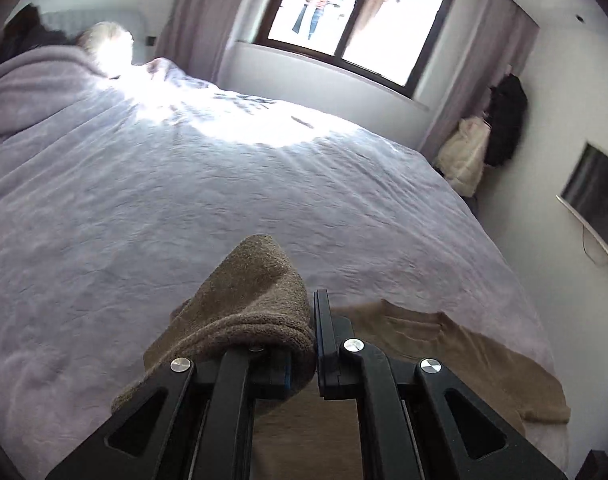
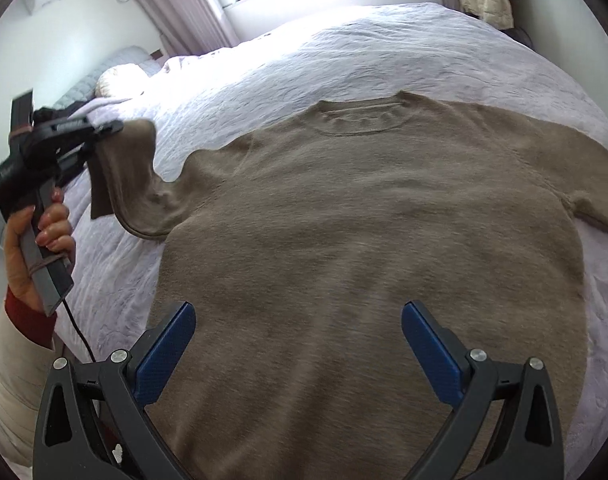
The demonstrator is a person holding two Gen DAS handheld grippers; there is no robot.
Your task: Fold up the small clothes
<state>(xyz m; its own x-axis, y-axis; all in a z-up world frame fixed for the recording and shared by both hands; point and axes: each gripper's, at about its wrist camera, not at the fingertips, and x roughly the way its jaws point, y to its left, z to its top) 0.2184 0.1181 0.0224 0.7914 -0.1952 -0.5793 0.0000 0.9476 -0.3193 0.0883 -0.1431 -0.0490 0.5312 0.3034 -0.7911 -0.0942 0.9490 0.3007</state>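
A brown sweater (image 2: 364,232) lies flat on the bed, collar (image 2: 360,114) toward the window. My left gripper (image 1: 314,332) is shut on the sweater's left sleeve (image 1: 255,300) and holds it lifted off the bed; it also shows in the right wrist view (image 2: 111,128), gripping the sleeve end (image 2: 123,168). My right gripper (image 2: 297,320) is open wide and empty, hovering over the sweater's lower body. The right sleeve (image 2: 600,200) lies spread at the right edge.
The bed has a pale lilac cover (image 1: 183,200). A folded blanket and pillows (image 1: 43,88) lie at the head. A window (image 1: 356,20) with curtains is beyond. Coats (image 1: 484,140) hang in the corner. A wall screen (image 1: 596,188) is at right.
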